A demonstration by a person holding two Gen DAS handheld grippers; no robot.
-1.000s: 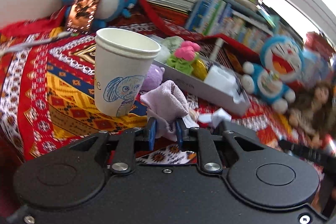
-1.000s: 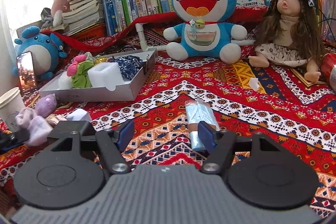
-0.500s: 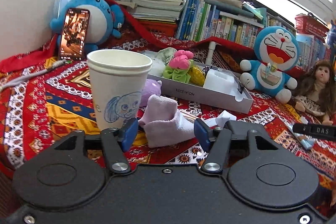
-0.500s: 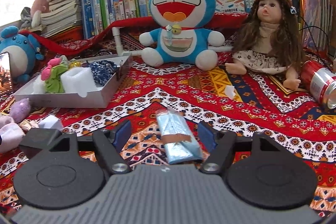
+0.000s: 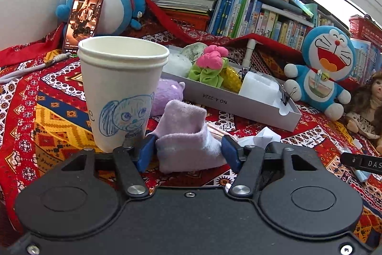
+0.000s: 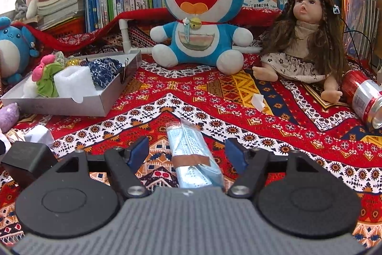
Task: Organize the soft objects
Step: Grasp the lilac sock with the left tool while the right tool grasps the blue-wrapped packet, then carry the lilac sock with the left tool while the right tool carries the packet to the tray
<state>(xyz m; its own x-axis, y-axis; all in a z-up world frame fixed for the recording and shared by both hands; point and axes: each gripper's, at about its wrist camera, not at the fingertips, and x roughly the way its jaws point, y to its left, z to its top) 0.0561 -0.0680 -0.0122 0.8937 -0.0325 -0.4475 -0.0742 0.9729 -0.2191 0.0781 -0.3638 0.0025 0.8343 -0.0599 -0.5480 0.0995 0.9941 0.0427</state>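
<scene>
A lilac sock [image 5: 183,133] lies crumpled on the patterned cloth, right of a paper cup [image 5: 121,87]. My left gripper [image 5: 188,151] straddles it: the blue pads stand close on either side without squeezing it, and the jaws are closing. My right gripper [image 6: 187,153] is open over a flat pack of blue face masks [image 6: 191,149], which lies between its fingers untouched. A grey box [image 5: 238,104] behind the sock holds a pink and green scrunchie [image 5: 210,63], white foam [image 5: 259,87] and other soft bits. A purple plush [image 5: 167,94] lies beside the cup.
A blue cat plush [image 6: 198,16] and a doll [image 6: 305,40] sit at the back before rows of books. A red can [image 6: 363,97] lies at far right. A phone [image 5: 83,20] leans on a round blue plush [image 5: 112,1]. Crumpled paper [image 5: 265,135] lies near the sock.
My left gripper let go of the sock, which now rests on the cloth between its spread jaws. My right gripper moved forward over the mask pack and its jaws widened a little.
</scene>
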